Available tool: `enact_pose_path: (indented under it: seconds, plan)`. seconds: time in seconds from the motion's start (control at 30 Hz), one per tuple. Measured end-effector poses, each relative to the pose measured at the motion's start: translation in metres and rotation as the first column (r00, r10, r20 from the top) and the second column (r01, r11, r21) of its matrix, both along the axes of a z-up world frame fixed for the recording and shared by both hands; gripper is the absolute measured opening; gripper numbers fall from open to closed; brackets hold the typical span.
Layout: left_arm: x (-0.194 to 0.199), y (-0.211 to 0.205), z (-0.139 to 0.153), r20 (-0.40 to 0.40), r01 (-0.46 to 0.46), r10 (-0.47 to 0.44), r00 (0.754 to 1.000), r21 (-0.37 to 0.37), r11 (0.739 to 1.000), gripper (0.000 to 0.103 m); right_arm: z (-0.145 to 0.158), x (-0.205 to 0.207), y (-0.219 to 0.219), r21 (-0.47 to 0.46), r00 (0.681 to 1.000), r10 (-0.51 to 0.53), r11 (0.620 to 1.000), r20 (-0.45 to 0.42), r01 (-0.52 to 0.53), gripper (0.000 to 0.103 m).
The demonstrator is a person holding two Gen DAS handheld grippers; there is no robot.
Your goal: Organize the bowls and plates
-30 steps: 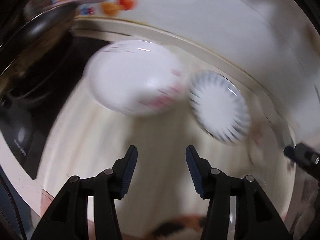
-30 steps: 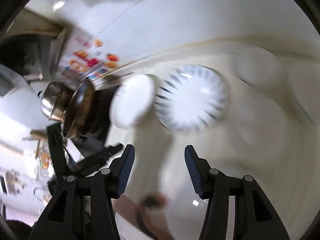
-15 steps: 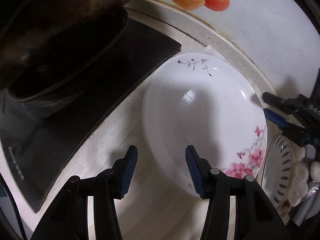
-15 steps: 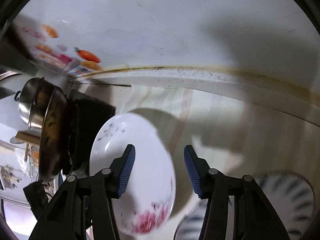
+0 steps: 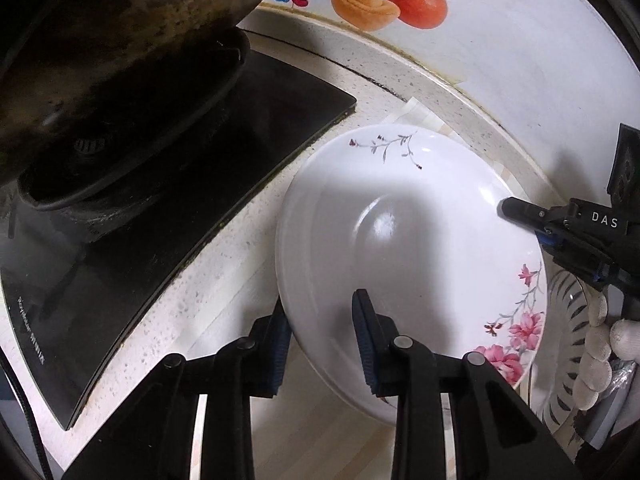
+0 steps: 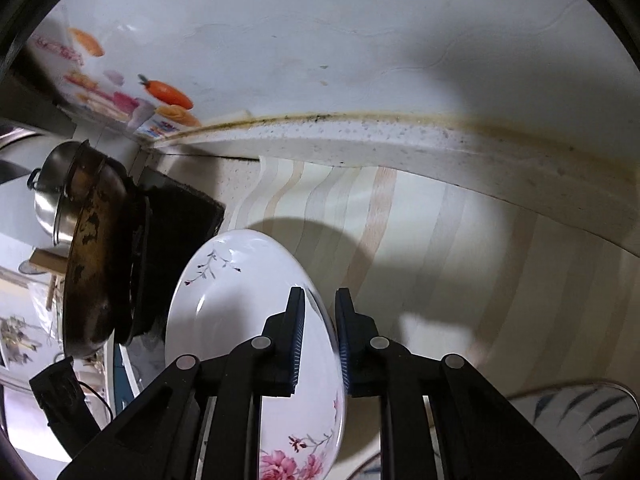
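A white plate with pink flowers lies on the striped counter mat beside the stove; it also shows in the right wrist view. My left gripper straddles the plate's near-left rim, one pad under the edge and one over it, jaws narrowed. My right gripper straddles the opposite rim, jaws nearly closed on it; it shows in the left wrist view at the plate's right edge. A plate with dark blue stripes sits partly under the flowered plate on the right, and shows at the lower right of the right wrist view.
A black glass stove lies left of the plate, with a worn dark wok on its burner. A steel pot stands behind the wok. The white wall with fruit stickers closes the back. The striped mat stretches right.
Both grippers have moved in onto the flowered plate and narrowed their jaws around opposite rims. One second ago both were open and farther back, with both plates seen ahead.
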State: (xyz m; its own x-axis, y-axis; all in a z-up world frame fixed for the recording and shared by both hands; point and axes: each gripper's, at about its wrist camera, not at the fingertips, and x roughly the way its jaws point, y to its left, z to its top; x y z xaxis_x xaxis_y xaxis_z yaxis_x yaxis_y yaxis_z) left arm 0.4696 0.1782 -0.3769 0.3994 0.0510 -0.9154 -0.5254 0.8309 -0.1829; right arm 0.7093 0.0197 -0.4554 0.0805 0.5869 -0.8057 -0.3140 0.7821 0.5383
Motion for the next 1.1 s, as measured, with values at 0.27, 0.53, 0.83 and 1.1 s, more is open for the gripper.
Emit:
enact_pose_path:
  seconds: [0.27, 0.53, 0.83, 1.1]
  plan:
    - [-0.021, -0.016, 0.027, 0.025, 0.042, -0.042, 0.999, 0.010, 0.999, 0.027, 0.030, -0.027, -0.022, -0.010, 0.999, -0.005, 1.000, 0.044, 0.006, 0.018]
    - [-0.051, -0.046, 0.074, 0.076, 0.139, -0.138, 0.987, 0.000, 0.990, 0.027, 0.078, -0.077, -0.074, 0.018, 0.994, -0.083, 0.996, 0.071, 0.082, 0.017]
    - [-0.100, -0.102, 0.109, 0.099, 0.304, -0.301, 0.948, -0.014, 0.953, 0.027, 0.116, -0.182, -0.168, 0.033, 0.968, -0.239, 0.971, 0.073, 0.237, 0.017]
    - [-0.137, -0.162, 0.115, 0.092, 0.446, -0.442, 0.892, -0.038, 0.894, 0.027, 0.127, -0.278, -0.252, 0.016, 0.927, -0.367, 0.930, 0.077, 0.367, 0.018]
